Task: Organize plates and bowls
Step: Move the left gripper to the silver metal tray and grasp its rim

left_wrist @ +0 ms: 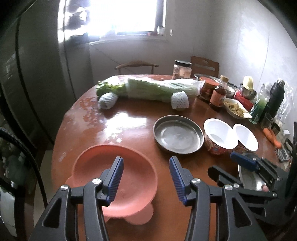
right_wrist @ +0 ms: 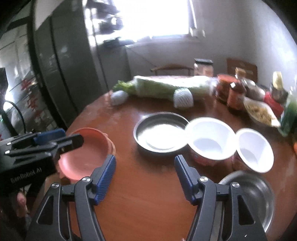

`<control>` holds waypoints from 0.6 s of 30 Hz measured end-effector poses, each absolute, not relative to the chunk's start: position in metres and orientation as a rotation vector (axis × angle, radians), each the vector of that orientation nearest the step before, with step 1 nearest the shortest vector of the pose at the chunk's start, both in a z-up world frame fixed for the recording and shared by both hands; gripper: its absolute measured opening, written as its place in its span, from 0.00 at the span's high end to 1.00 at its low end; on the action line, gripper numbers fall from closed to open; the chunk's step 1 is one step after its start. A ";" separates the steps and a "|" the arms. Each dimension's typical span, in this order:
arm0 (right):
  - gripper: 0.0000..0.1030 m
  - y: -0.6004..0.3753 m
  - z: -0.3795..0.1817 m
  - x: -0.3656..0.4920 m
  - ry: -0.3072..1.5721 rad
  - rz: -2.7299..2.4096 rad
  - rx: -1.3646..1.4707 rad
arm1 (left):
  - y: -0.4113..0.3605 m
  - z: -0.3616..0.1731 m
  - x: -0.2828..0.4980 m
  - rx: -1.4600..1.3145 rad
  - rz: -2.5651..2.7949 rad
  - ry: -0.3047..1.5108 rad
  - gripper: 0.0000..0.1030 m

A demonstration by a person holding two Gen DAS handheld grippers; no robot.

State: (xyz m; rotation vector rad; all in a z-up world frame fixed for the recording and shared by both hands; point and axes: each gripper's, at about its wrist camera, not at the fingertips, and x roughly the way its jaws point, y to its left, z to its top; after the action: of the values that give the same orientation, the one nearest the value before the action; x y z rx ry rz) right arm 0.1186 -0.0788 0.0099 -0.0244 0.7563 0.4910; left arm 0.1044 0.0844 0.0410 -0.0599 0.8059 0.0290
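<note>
under left claw (left_wrist: 146, 171), pink plate (left_wrist: 92, 166), w/ nothing gripped.

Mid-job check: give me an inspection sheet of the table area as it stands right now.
Surface: round brown table, glossy.
Job's things: pink plate; round metal pan; two white-lined cups; steel bowl nearest.
Clutter: bagged greens, jars and bottles, carrot.
Grippers: left claw open above the pink plate; right claw open over bare table.
Cables: black cable at left.
Surroundings: bright window, chair, dark cabinet.
</note>
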 end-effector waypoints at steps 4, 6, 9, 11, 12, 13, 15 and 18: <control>0.34 -0.090 -0.002 0.132 0.804 0.447 0.048 | 0.078 0.033 0.130 -0.040 0.014 0.842 0.50; 0.34 -0.092 -0.008 0.140 0.837 0.432 0.096 | 0.079 0.028 0.145 -0.049 0.008 0.867 0.50; 0.34 -0.093 -0.020 0.155 0.901 0.407 0.160 | 0.082 0.020 0.163 -0.077 0.003 0.889 0.50; 0.34 -0.091 -0.027 0.164 0.930 0.395 0.182 | 0.085 0.014 0.175 -0.095 0.000 0.911 0.50; 0.34 -0.089 -0.030 0.166 0.939 0.388 0.186 | 0.086 0.012 0.181 -0.099 0.001 0.922 0.50; 0.34 -0.087 -0.032 0.170 0.947 0.381 0.194 | 0.087 0.011 0.186 -0.102 -0.001 0.931 0.50; 0.34 -0.085 -0.036 0.176 0.961 0.365 0.211 | 0.087 0.008 0.199 -0.105 -0.003 0.949 0.50; 0.34 -0.081 -0.041 0.185 0.980 0.336 0.228 | 0.087 0.004 0.214 -0.107 -0.009 0.964 0.50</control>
State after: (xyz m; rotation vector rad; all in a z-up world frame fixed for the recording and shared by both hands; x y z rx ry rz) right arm 0.1851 -0.0815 -0.0413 0.2280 0.9796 0.3361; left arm 0.2136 0.0869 0.0042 -0.1067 0.9645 -0.0087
